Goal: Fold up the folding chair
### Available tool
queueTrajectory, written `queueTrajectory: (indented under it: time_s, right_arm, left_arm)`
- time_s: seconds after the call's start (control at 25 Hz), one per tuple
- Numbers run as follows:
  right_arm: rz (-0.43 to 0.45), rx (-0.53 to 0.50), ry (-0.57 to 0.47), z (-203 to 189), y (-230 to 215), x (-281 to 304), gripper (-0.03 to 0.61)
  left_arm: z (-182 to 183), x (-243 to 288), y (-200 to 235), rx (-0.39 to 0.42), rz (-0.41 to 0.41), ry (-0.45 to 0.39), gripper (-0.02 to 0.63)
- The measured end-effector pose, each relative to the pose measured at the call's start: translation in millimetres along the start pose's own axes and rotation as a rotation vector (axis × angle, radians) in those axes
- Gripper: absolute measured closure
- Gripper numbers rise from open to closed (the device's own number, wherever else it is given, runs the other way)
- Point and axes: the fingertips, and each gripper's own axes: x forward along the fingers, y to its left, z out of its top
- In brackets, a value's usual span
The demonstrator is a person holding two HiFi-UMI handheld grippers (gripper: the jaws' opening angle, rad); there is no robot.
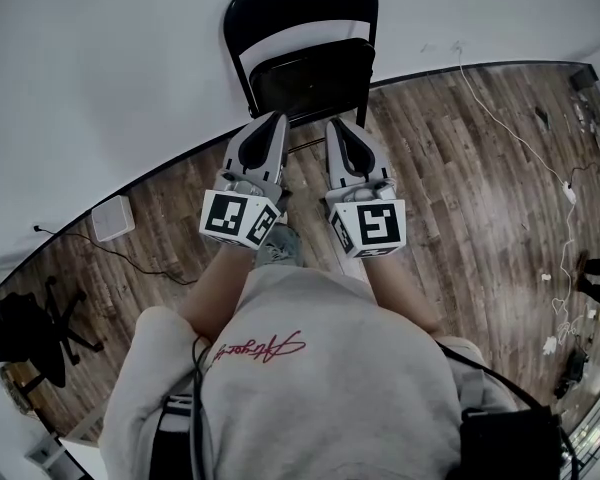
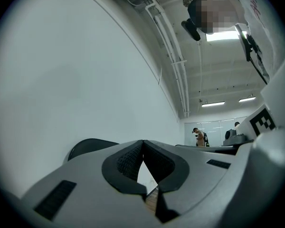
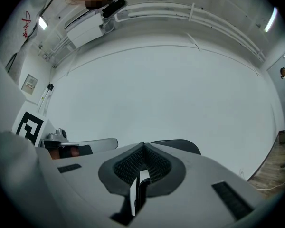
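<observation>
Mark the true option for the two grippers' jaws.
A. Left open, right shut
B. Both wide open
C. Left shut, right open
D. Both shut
D: in each gripper's own view the jaw tips meet, so the left gripper and the right gripper are both shut, in front of the folding chair.

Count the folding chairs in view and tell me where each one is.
1. The chair stands by the white wall, just beyond the tips of the left gripper and right gripper. Others could be out of frame.

Bare lab: white wall point(image 1: 100, 58), floor cables point(image 1: 520, 140)
</observation>
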Motion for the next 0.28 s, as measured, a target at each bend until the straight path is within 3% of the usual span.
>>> queueTrajectory:
  time_s: [0.28]
  right_arm:
    - [0.012,-0.012,0.004,-0.6,-3.3,0.9,0.561]
  left_arm:
    - [-4.0,1.6,-1.6,-0.005,0.001,-0.007,0.597]
